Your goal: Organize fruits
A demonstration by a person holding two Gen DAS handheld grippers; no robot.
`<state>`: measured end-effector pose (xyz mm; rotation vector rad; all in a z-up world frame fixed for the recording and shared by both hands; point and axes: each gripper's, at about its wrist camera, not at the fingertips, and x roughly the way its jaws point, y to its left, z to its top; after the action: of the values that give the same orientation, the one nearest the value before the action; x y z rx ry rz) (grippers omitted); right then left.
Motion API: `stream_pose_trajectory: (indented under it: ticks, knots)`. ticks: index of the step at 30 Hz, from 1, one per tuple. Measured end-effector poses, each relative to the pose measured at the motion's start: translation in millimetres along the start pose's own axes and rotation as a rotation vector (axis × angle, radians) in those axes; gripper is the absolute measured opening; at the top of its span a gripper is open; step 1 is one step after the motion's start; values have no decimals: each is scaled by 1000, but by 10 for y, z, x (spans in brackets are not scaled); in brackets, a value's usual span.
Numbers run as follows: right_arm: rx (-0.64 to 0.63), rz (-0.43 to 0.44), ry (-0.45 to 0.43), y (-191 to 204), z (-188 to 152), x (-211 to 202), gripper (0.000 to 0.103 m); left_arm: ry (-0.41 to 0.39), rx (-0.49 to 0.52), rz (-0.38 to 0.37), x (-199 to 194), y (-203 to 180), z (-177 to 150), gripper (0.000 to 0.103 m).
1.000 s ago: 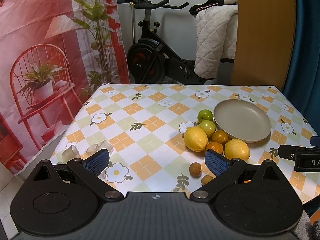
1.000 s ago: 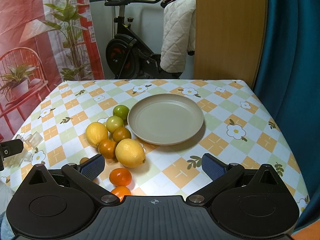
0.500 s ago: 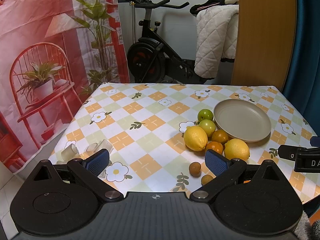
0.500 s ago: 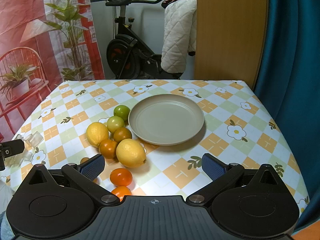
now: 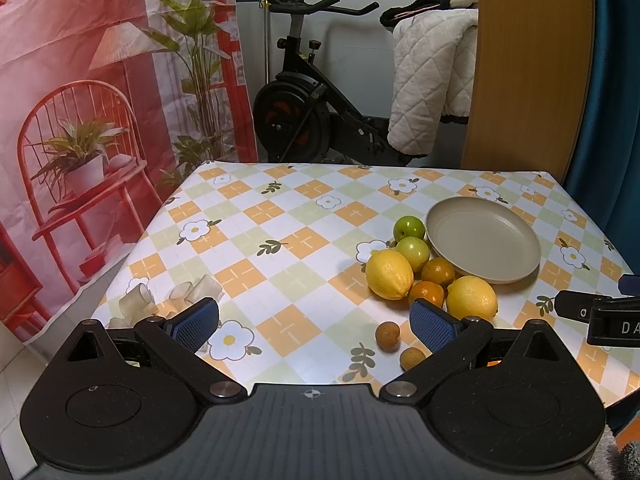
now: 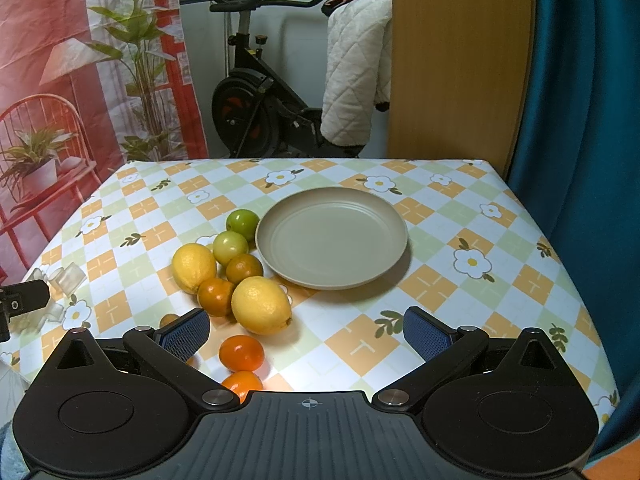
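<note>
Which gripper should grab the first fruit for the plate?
Probably the right gripper. It is open, with a lemon and an orange just ahead, beside the empty plate. The left gripper faces mostly bare tablecloth.

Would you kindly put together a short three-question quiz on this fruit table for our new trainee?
1. True or false: the plate already holds fruit.
2. How many lemons lie on the table?
3. Which touches the plate's rim: A) the darker green fruit, B) the nearer lemon?

Key: 1. false, it is empty. 2. two, the nearer lemon and the farther lemon. 3. A.
</note>
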<state>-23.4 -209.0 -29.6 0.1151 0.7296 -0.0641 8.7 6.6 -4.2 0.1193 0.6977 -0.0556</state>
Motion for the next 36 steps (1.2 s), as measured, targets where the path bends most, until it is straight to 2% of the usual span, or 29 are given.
stream_pose_trajectory:
  ticks: [25, 32, 34, 36]
  knots:
    - [-8, 3, 16, 5, -27, 115, 101, 28, -48, -36, 158, 108, -42, 102]
    - [-42, 30, 37, 66, -102, 242, 91, 28, -36, -58, 247, 127, -62, 101]
    - [-51, 42, 49, 80, -129, 278, 84, 27, -37, -69, 264, 139, -63, 93]
    - [-57, 52, 57, 97, -153, 310, 81, 34, -42, -80, 295, 147, -70, 93]
